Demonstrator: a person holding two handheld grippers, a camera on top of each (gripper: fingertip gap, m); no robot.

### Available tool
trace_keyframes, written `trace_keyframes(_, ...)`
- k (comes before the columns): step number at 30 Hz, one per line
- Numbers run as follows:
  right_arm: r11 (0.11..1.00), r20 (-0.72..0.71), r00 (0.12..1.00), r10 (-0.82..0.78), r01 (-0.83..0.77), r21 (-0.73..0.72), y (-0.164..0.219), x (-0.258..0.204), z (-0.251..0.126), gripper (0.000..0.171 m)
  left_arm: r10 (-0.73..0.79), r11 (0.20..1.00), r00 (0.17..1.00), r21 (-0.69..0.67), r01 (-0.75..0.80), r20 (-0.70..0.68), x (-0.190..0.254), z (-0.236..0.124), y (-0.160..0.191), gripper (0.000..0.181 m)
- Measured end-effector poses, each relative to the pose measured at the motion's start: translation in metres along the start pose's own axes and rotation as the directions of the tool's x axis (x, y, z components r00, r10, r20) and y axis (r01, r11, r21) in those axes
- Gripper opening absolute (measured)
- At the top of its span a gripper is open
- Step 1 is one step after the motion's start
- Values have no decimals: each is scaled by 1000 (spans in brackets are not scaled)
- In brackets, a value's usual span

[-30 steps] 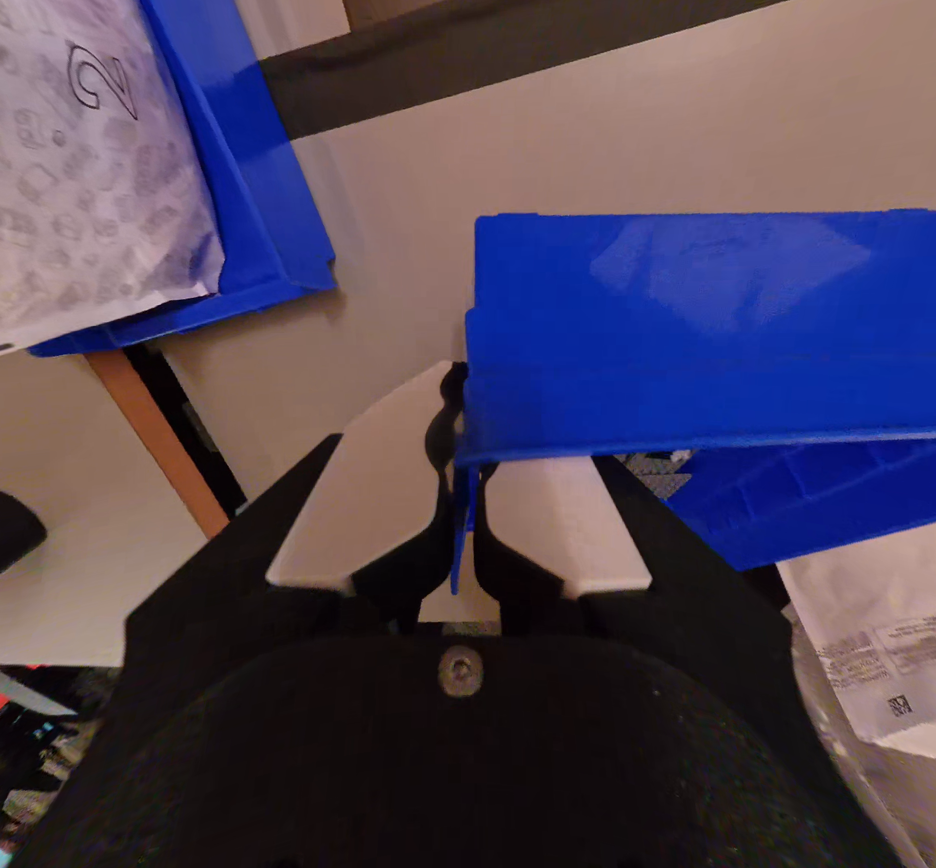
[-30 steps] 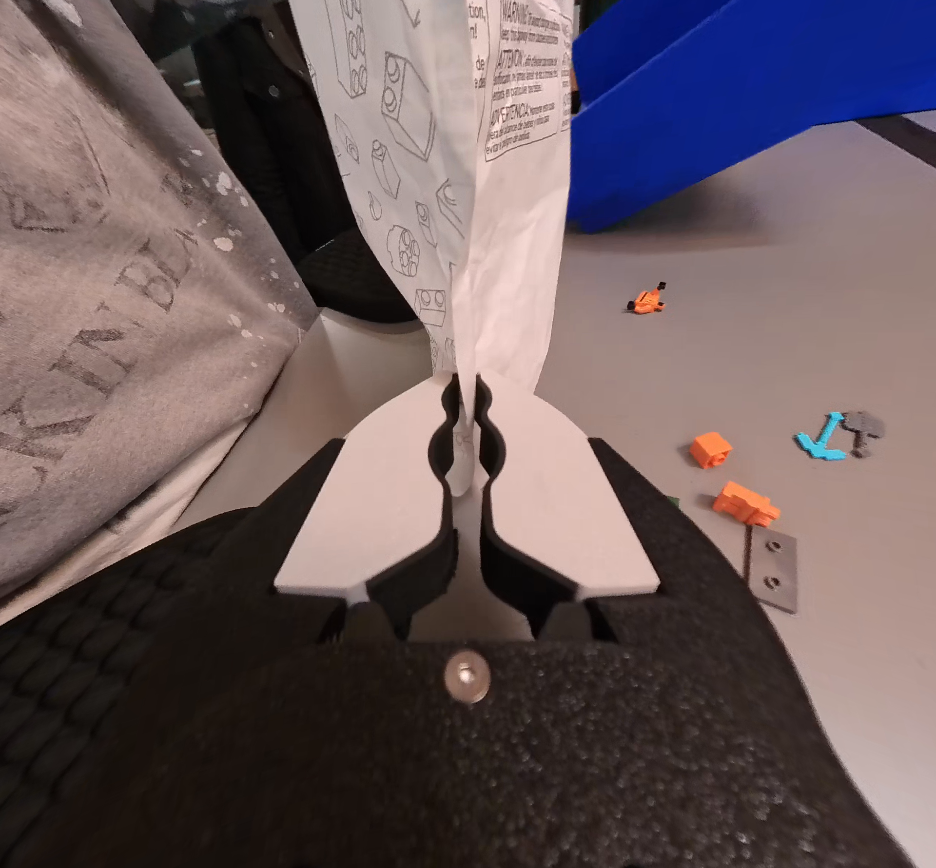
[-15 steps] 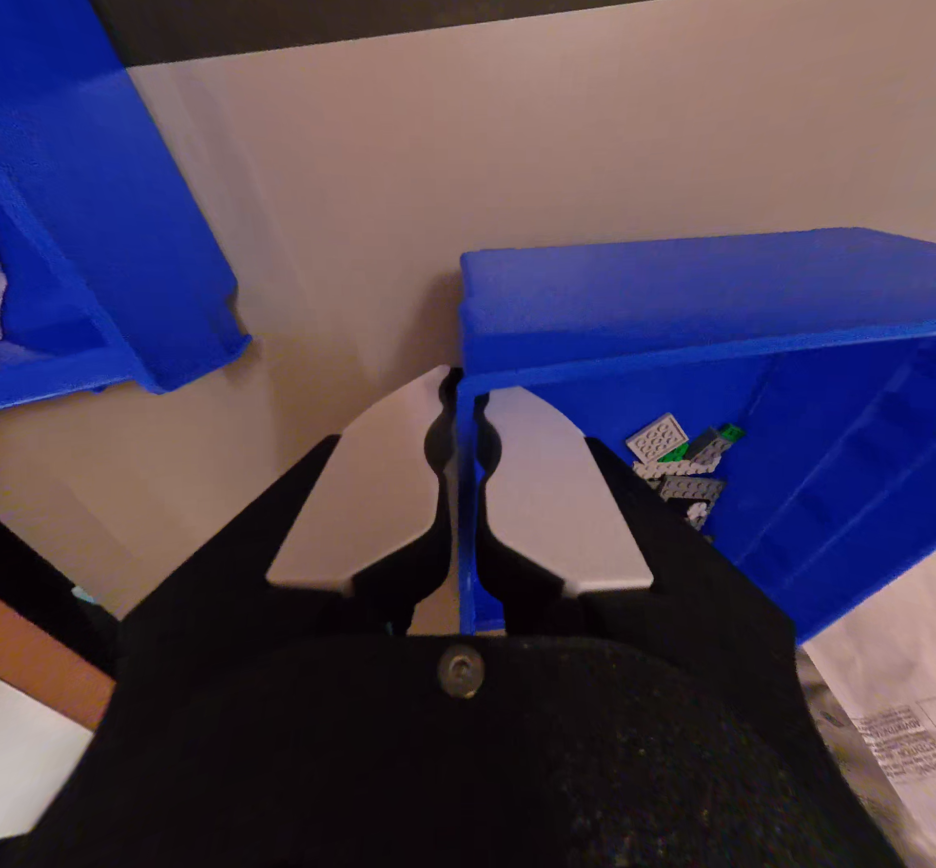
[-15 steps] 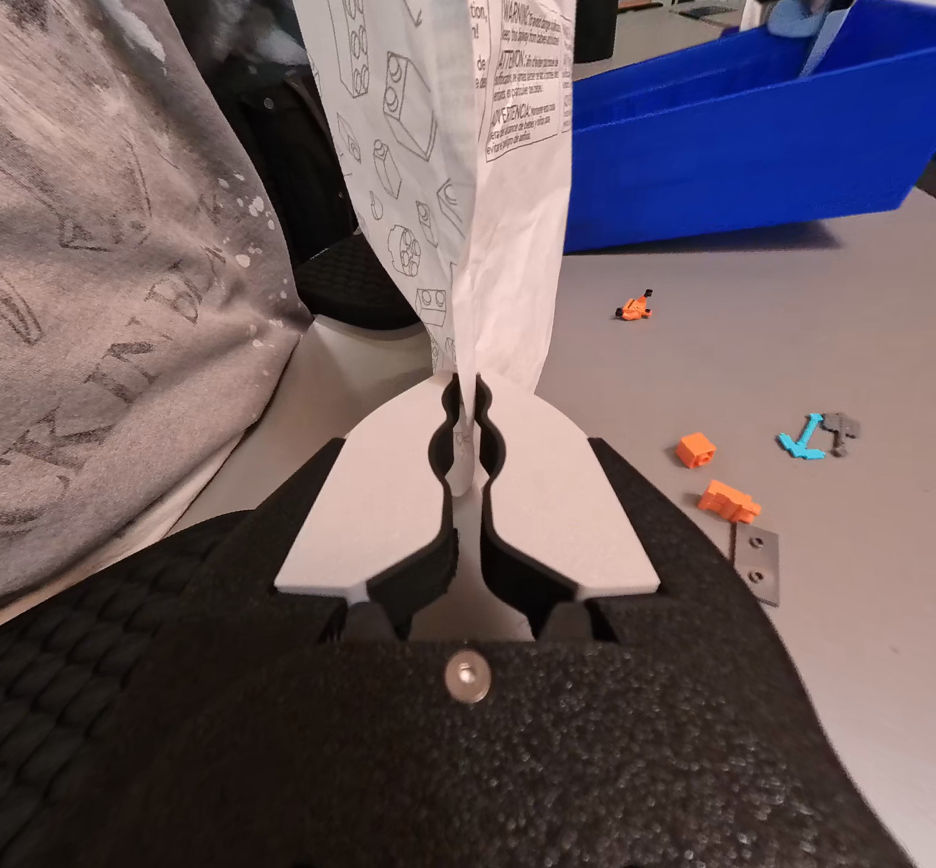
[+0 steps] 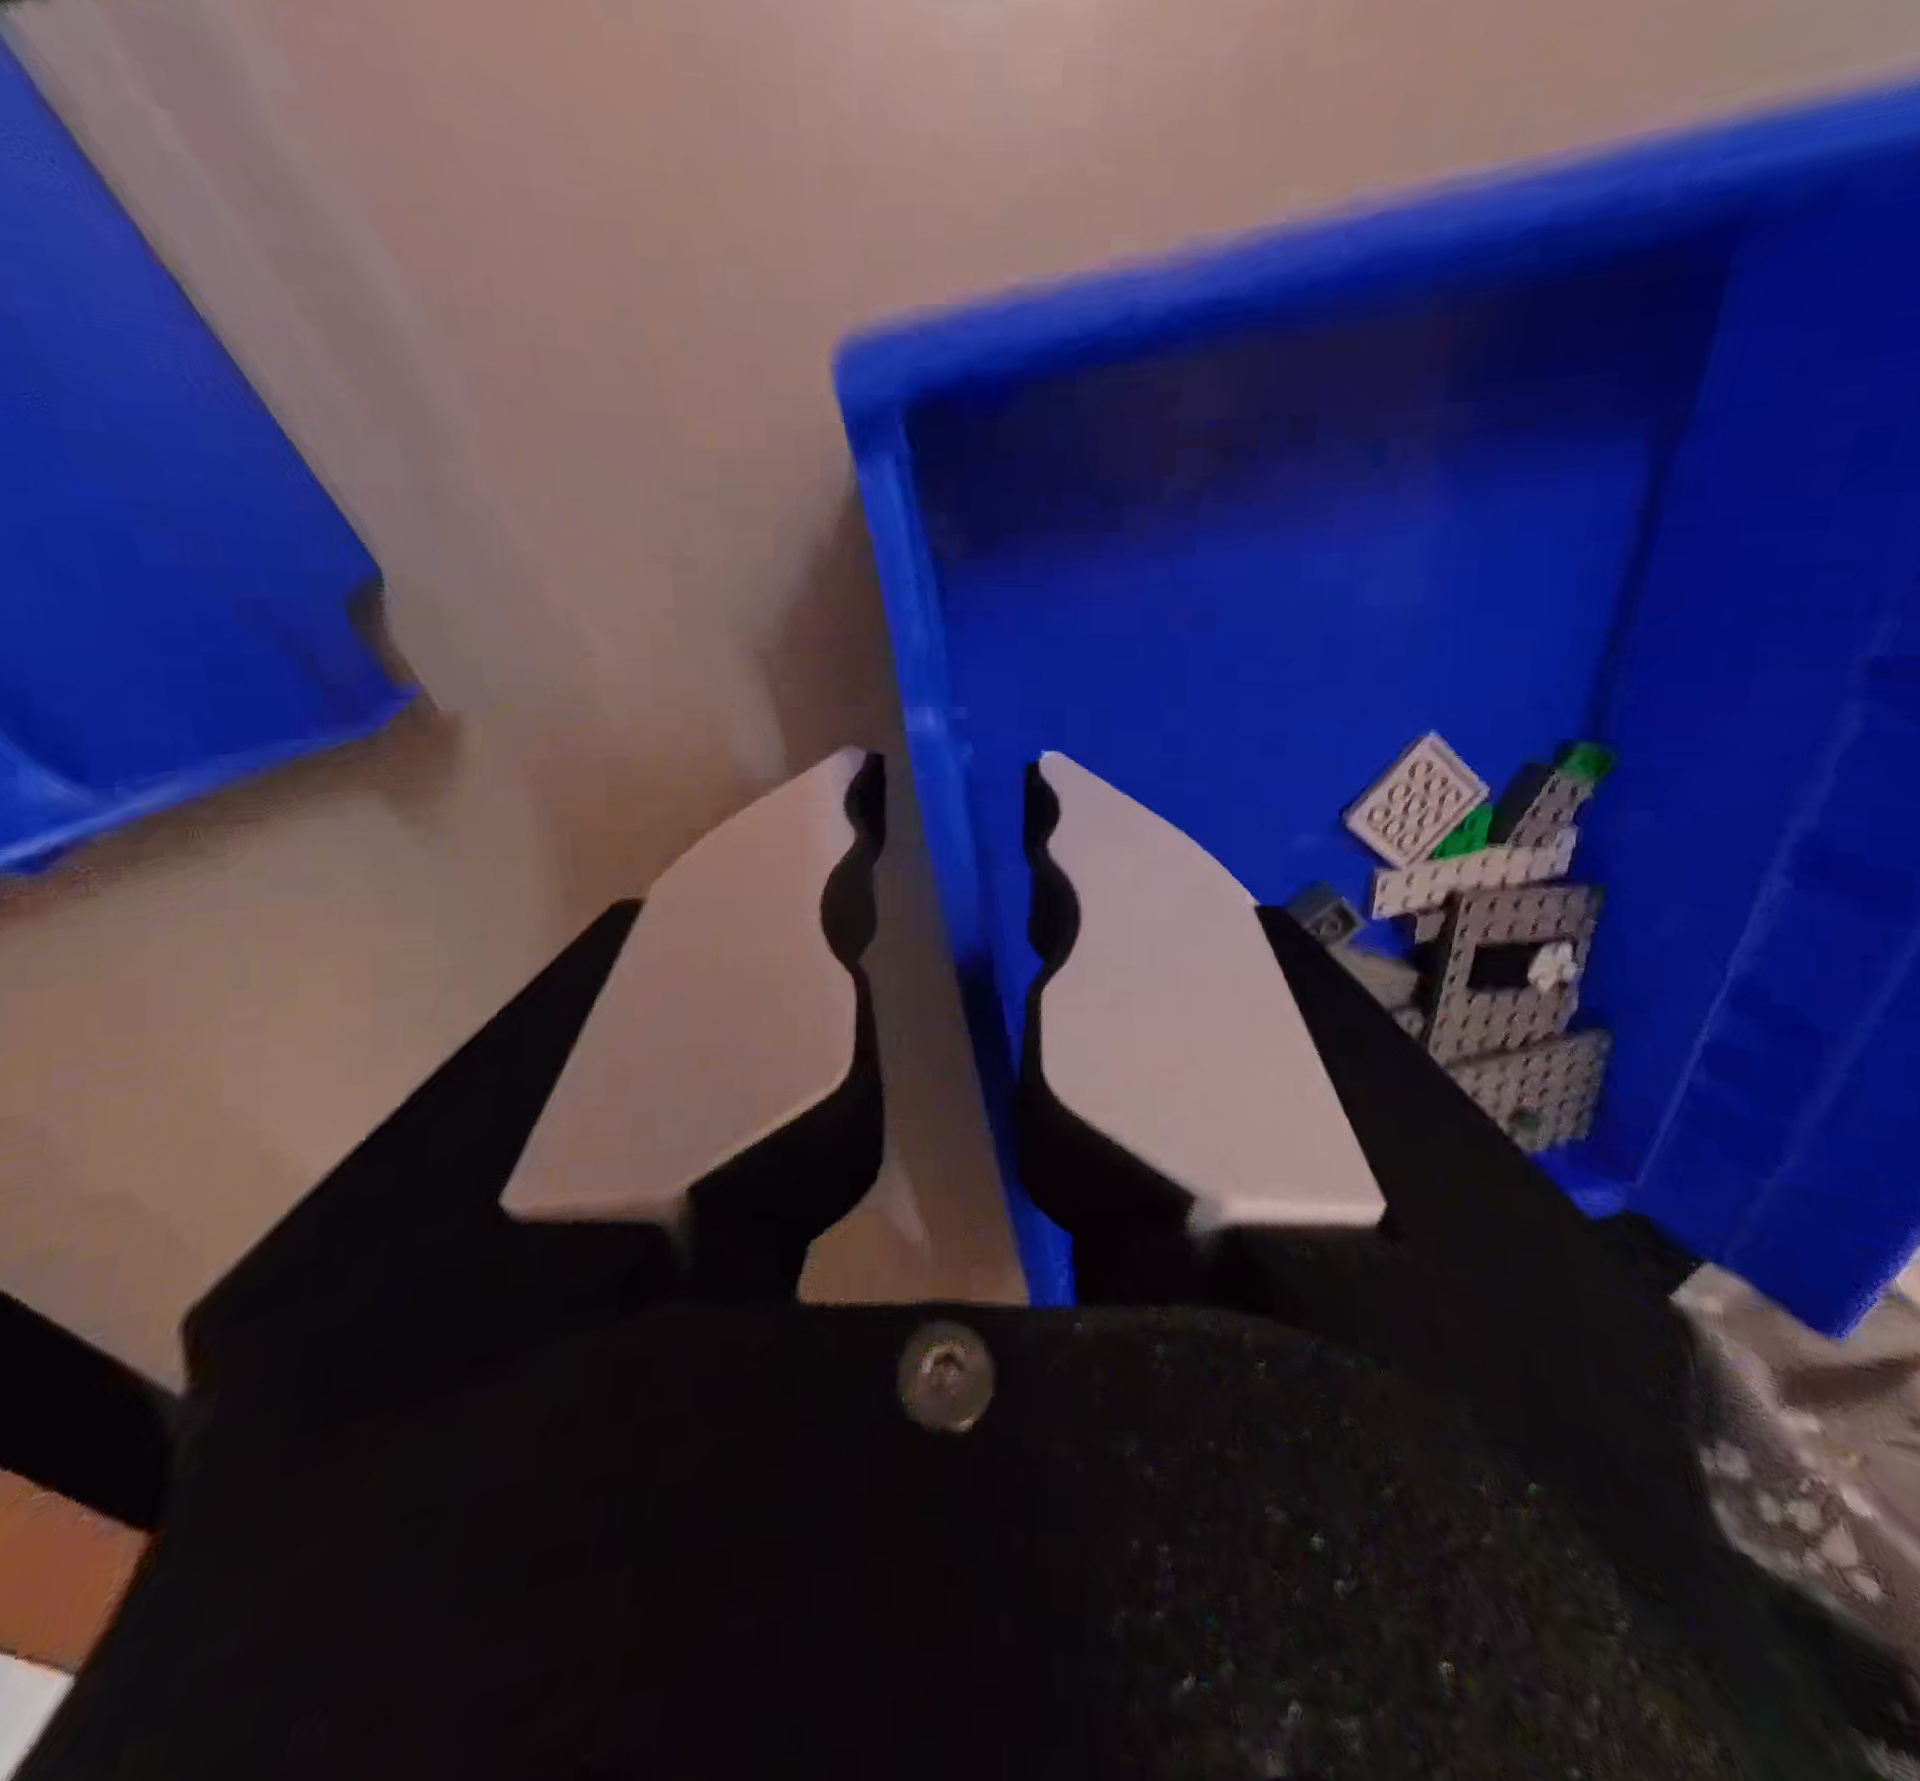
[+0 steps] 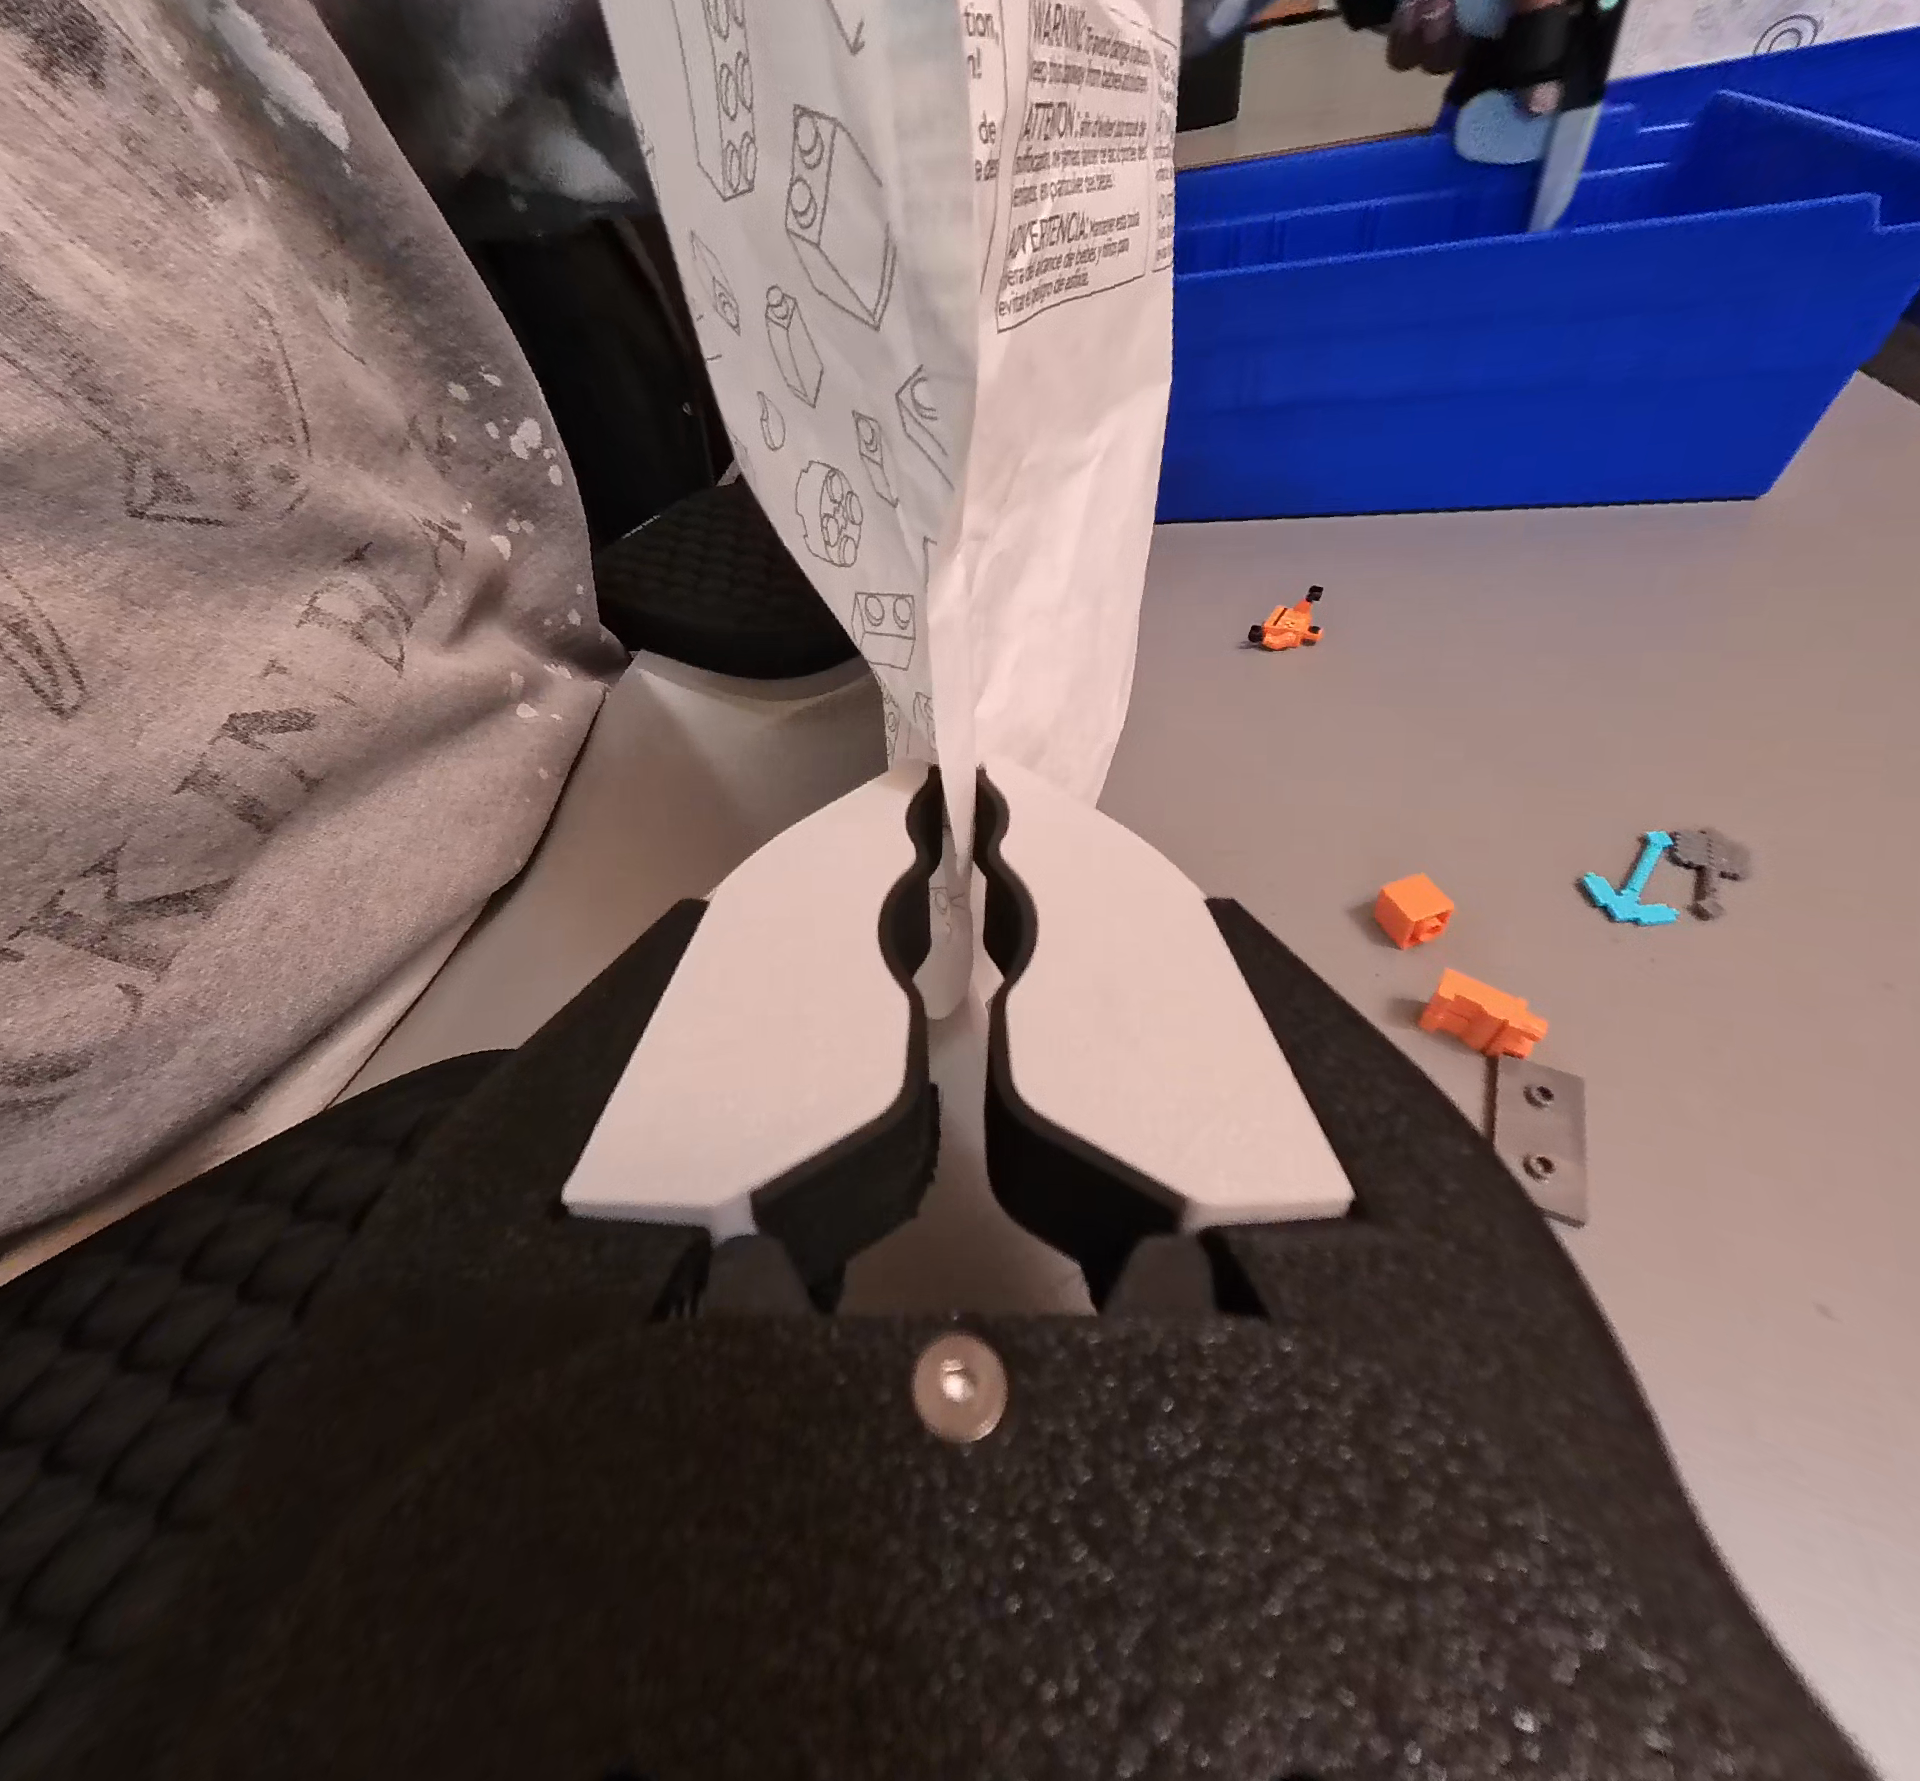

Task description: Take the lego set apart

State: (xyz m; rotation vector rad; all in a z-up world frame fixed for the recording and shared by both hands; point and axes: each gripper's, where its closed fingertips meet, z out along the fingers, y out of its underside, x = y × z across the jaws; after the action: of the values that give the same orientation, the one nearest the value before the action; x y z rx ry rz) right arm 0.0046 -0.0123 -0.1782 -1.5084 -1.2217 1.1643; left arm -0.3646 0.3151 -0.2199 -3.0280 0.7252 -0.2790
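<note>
Now that the left gripper (image 5: 954, 775) has let go, its jaws parted either side of the blue bin's (image 5: 1299, 526) wall where half a second back they pinched it, the bin sits flat on the table (image 5: 582, 277) instead of tipped up. Judgement: bin repositioning done, left tool is free for the next brick. The right gripper (image 6: 959, 786) stays clamped on the bottom edge of one white paper bag (image 6: 935, 277), which stands up above the jaws. Task thing: a heap of grey plates (image 5: 1507, 983) with a couple of green bits lies inside the bin, in its near right corner, partly joined as far as I can tell. Counts: two blue bins in the left wrist view, the second bin (image 5: 156, 588) left of the main bin; outside the bin, on the table in front of it, three orange pieces (image 6: 1413, 910), one cyan pickaxe (image 6: 1647, 890), one grey axe (image 6: 1709, 869), one grey metal plate (image 6: 1540, 1149) with two holes.
</note>
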Motion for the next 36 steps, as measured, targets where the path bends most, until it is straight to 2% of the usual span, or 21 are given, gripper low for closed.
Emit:
trace_keyframes(6,1000,-29,1000,-9,9,6,-3,3,-5,4,92,993,994,64,-95,54,6,-8,57,35)
trace_keyframes(10,1000,-37,999,-11,11,19,-7,4,-6,4,118,983,990,132,-127,71,17,-2,82,23)
trace_keyframes(12,1000,-36,999,-14,15,19,-8,3,-5,4,124,978,988,159,-137,88,16,1,85,11)
trace_keyframes(16,1000,-43,999,-30,30,-6,-4,1,-3,4,98,978,990,173,-113,97,14,3,83,8)
trace_keyframes(21,999,-49,998,-33,32,-12,-3,1,-3,4,107,980,986,153,-126,125,14,3,87,8)
trace_keyframes(25,999,-54,998,-31,30,-12,-3,2,-4,4,141,980,980,120,-158,137,16,8,94,18)
trace_keyframes(28,999,-57,998,-30,29,-15,-2,3,-3,5,120,980,985,146,-137,121,17,8,94,16)
trace_keyframes(34,1000,-69,997,-30,29,-10,-3,4,-5,4,150,986,979,52,-158,136,16,10,111,19)
trace_keyframes(36,1000,-69,997,-28,27,-11,-3,5,-5,4,111,990,987,75,-120,121,17,11,110,14)
